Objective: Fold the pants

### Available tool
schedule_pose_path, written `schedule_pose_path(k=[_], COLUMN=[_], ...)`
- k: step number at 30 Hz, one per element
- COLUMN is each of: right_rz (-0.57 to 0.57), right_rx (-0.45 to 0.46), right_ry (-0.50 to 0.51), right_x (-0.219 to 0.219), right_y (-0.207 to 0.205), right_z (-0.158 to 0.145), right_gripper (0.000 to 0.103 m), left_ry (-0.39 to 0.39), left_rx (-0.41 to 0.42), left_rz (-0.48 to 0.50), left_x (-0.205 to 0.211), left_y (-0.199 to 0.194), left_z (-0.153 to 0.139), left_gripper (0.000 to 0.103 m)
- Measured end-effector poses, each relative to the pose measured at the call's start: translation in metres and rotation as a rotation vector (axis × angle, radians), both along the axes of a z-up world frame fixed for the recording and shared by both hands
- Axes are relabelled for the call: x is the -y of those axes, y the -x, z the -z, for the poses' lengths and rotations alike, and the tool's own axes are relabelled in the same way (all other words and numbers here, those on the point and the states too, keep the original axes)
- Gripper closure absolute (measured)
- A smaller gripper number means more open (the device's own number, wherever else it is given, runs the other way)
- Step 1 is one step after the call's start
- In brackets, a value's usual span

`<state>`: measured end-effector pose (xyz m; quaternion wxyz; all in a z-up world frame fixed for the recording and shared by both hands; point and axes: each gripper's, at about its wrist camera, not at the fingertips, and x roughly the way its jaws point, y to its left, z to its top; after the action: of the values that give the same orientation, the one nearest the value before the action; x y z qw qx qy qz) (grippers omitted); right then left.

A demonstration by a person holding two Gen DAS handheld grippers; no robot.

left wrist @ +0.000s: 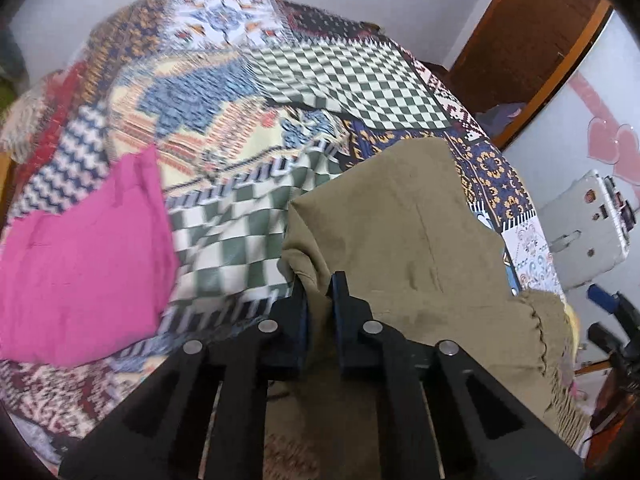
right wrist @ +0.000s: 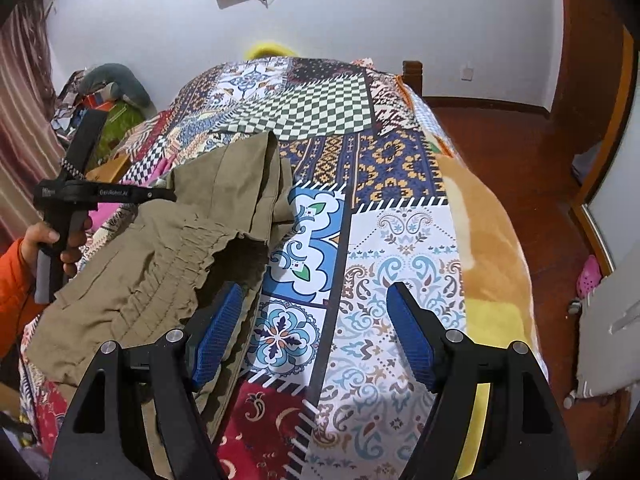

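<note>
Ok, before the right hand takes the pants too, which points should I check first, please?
1. Left gripper shut on the olive pants: ok, fabric is pinched between its fingers.
2. Right gripper open: ok, fingers stand wide apart.
3. Fabric between the right fingers: not ok, only the patterned bedspread shows there; the waistband lies beside the left one.
4. Pants lying flat: not ok, bunched and creased.
5. Pink cloth apart from the pants: ok.
6. Both legs aligned: cannot tell.
</note>
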<state>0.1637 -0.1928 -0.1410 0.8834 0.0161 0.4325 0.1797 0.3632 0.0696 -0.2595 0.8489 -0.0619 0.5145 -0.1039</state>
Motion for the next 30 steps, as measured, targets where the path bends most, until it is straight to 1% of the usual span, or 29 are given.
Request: schedule_pose_path(k=[4,9,12,16,22,24,27,30], right_rz=[-0.002,-0.032,-0.058,-0.078,-0.146,-0.162,-0.192,-0.184], right_rx=[0.009,0.004,-0.011,-0.034,-0.121,-0.133,-0.149,-0.153], right_ry=[-0.015,-0.017,0.014,0.042,0.091,0.108,0.176,0.171], right_x=[0.004,0.000,-0.007,-0.014,-0.033,-0.038,-0.046,-0.042], right_y=[0.010,0.024,0.034,0.044,0.053,0.053,0.047,0.041], right_z=[-0.010,-0.015,-0.014,-0.007,0.016,0.023,0.035,0.037], right_gripper=[0.031,0.031,0.031,0.031,0.031,0.031,0.032,0.032], left_ry=[-0.029,-0.066,-0.072,-0.103,-0.080,-0.069,-0.057,-0.024], left_rx=[0.012,0.001,0.005,0.024,0.037,0.040,0.052,0.055], left_rz=[-0.060,-0.135,-0.152,-0.145,-0.133,-0.142,-0.154,-0.178], left_x=[-0.021,-0.050,-0.056,-0.054,-0.047,-0.046,-0.047,-0.052], left_y=[0.024,0.068,0.095,0.131,0.170,0.178,0.188,0.202], left_z=[-0.011,-0.012,-0.012,-0.014,-0.016,-0.018,-0.021,-0.023], left_gripper=[0.093,0.094,0.094,0.094,0.094,0.094,0.093,0.093])
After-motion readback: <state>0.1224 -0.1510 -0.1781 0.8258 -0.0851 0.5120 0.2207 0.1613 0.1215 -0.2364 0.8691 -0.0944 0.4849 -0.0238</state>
